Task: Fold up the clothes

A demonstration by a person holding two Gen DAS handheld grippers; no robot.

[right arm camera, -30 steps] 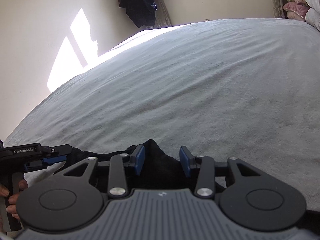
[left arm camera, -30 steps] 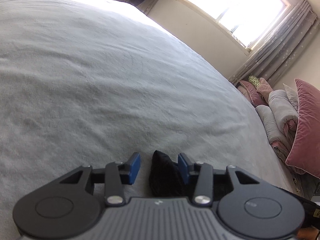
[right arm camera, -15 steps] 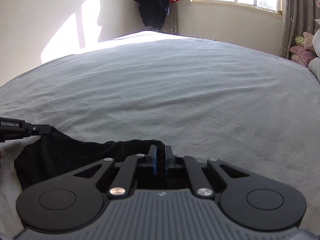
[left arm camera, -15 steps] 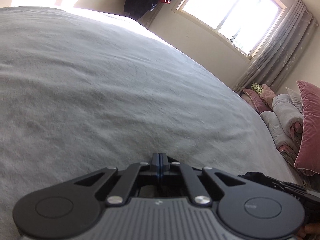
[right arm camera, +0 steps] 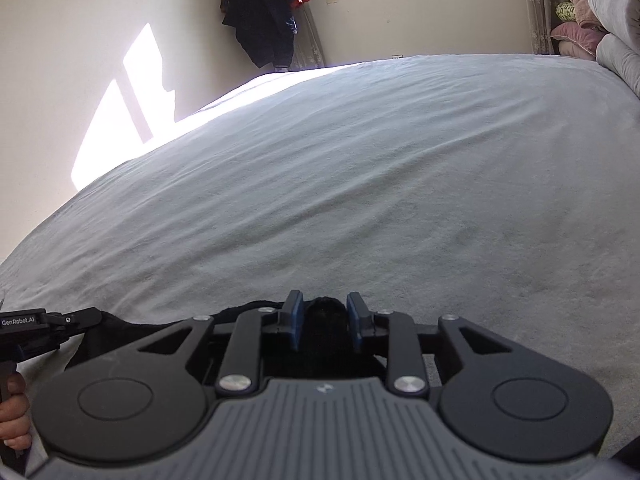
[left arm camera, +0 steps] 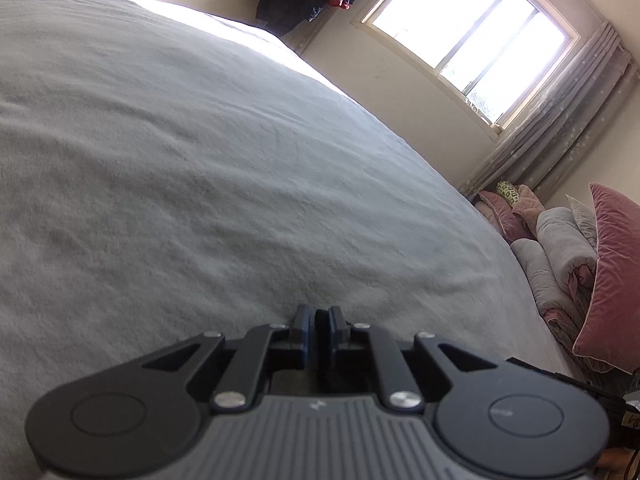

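A black garment (right arm camera: 120,338) lies bunched on the grey bedspread (right arm camera: 400,200) at the near edge, stretched between my two grippers. My left gripper (left arm camera: 319,318) has a thin fold of the black cloth (left arm camera: 321,326) filling the narrow gap between its pads; its jaws are opening. It also shows at the left of the right wrist view (right arm camera: 86,316), touching the garment's left end. My right gripper (right arm camera: 323,312) has a lump of the black cloth (right arm camera: 325,320) standing between its blue pads. Its jaws are opening and stand a little off the lump.
The grey bedspread (left arm camera: 200,160) stretches far ahead of both grippers. Rolled quilts (left arm camera: 560,252) and a pink cushion (left arm camera: 616,280) are piled at the right. Dark clothes (right arm camera: 264,12) hang in the far corner by the window (left arm camera: 460,28). A person's hand (right arm camera: 14,412) holds the left gripper's handle.
Both grippers stood wide around the black cloth, closed tight on it half a second ago, and have since parted again, the right one more than the left.
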